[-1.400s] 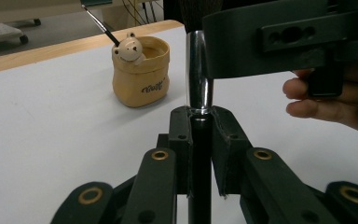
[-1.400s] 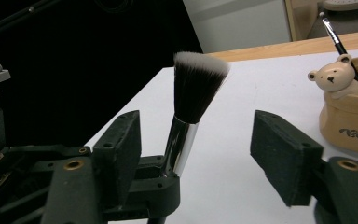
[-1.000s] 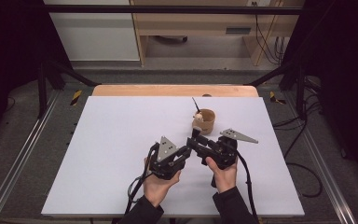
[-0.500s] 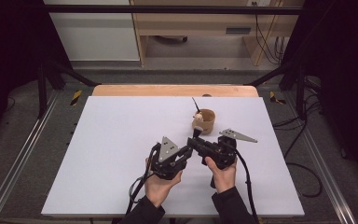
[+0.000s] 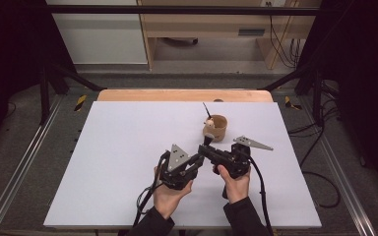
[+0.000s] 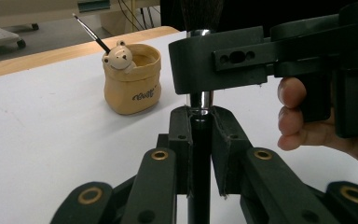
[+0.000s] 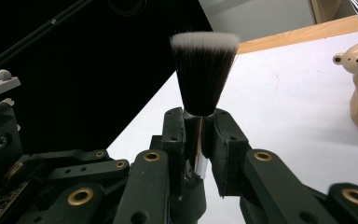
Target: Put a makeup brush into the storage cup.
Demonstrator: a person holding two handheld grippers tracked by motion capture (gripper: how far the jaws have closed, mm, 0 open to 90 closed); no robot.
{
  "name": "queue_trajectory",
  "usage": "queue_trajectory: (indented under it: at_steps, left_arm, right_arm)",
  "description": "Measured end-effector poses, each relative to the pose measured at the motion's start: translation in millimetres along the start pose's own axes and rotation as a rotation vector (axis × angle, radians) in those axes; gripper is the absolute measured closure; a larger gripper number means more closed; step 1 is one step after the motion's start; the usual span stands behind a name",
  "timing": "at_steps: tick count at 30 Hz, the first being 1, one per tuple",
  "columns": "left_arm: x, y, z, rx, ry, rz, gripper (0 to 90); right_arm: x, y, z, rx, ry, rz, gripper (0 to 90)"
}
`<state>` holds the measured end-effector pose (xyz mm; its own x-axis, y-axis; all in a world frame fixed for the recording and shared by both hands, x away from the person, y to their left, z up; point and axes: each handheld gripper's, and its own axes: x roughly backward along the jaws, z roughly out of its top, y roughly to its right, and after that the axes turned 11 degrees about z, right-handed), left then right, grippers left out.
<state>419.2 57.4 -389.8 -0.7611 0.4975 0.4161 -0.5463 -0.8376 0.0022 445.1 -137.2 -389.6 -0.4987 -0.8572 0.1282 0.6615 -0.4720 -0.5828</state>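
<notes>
The make-up brush is held upright above the bench, a short way in front of the tan holder pot, which serves as landmark. The left hand-held gripper is pinched on the brush's black handle, on the side away from the pot. The right hand-held gripper sits on the silver ferrule just under the bristles; its jaws have just been closing, with the ferrule between them, and the pads appear to press on it. The step in hand is judged to be a handover of the brush from left to right. The next move calls for a confirmed right grip, then release by the left. The pot stands on the bench beyond both grippers, with a bear figure at its rim and a thin paintbrush leaning out.
</notes>
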Motion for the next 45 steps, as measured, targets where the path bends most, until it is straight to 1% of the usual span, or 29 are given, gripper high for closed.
queue_trajectory:
  at_steps: [3, 7, 11, 13, 16, 18, 19, 20, 22, 24, 26, 31, 36, 40, 43, 45]
  left_arm:
    - [0.3, -0.5, 0.3, -0.002, 0.001, -0.005, 78.3]
    - [1.5, -3.2, 1.8, -0.004, -0.001, -0.02, 76.8]
    - [2.6, -5.8, 3.2, -0.022, -0.014, -0.023, 72.4]
    - [3.6, -7.3, 3.4, -0.022, -0.011, -0.029, 69.8]
    - [5.7, -10.5, 4.3, -0.022, 0.0, -0.042, 64.3]
    - [6.8, -12.6, 5.2, -0.033, 0.005, -0.044, 59.5]
    - [7.3, -13.7, 5.5, -0.038, 0.006, -0.052, 56.4]
    - [7.9, -15.2, 5.8, -0.038, 0.008, -0.064, 53.7]
    - [9.8, -18.5, 6.4, -0.045, 0.014, -0.072, 48.7]
    - [12.0, -22.1, 7.2, -0.041, 0.026, -0.087, 44.2]
    - [14.4, -25.2, 8.2, -0.054, 0.036, -0.088, 39.2]
    - [19.3, -33.7, 10.4, -0.069, 0.04, -0.109, 31.4]
    - [25.0, -45.4, 10.2, -0.082, 0.037, -0.109, 24.0]
    - [30.9, -54.7, 9.2, -0.092, 0.042, -0.095, 19.7]
    - [35.8, -61.8, 8.3, -0.087, 0.047, -0.088, 17.3]
    - [38.4, -66.0, 7.8, -0.086, 0.048, -0.084, 16.0]
  right_arm:
    - [0.9, -0.2, 0.1, 0.006, -0.008, 0.002, 77.6]
    - [1.4, -0.8, 0.3, 0.016, -0.004, 0.004, 77.5]
    - [2.3, -0.5, 1.1, 0.029, 0.012, 0.001, 77.5]
    - [3.8, -0.1, 2.4, 0.033, 0.02, 0.001, 77.6]
    - [6.4, -0.4, 4.4, 0.043, 0.027, -0.007, 77.5]
    - [8.2, 0.0, 5.6, 0.054, 0.031, -0.017, 77.5]
    - [9.0, -0.5, 6.3, 0.049, 0.032, -0.02, 77.5]
    - [9.6, 0.1, 6.6, 0.061, 0.038, -0.026, 77.5]
    - [11.4, 0.5, 7.8, 0.069, 0.036, -0.033, 77.5]
    - [13.3, 0.9, 8.7, 0.08, 0.041, -0.042, 77.5]
    - [15.1, 0.9, 9.9, 0.081, 0.045, -0.048, 77.5]
    - [19.6, 1.4, 11.6, 0.108, 0.047, -0.059, 77.5]
    - [25.2, 2.7, 13.9, 0.124, 0.046, -0.078, 77.4]
    - [29.5, 3.0, 16.0, 0.141, 0.051, -0.088, 77.5]
    - [32.6, 3.4, 17.6, 0.157, 0.048, -0.098, 77.5]
    - [34.1, 3.0, 18.8, 0.157, 0.048, -0.103, 77.4]
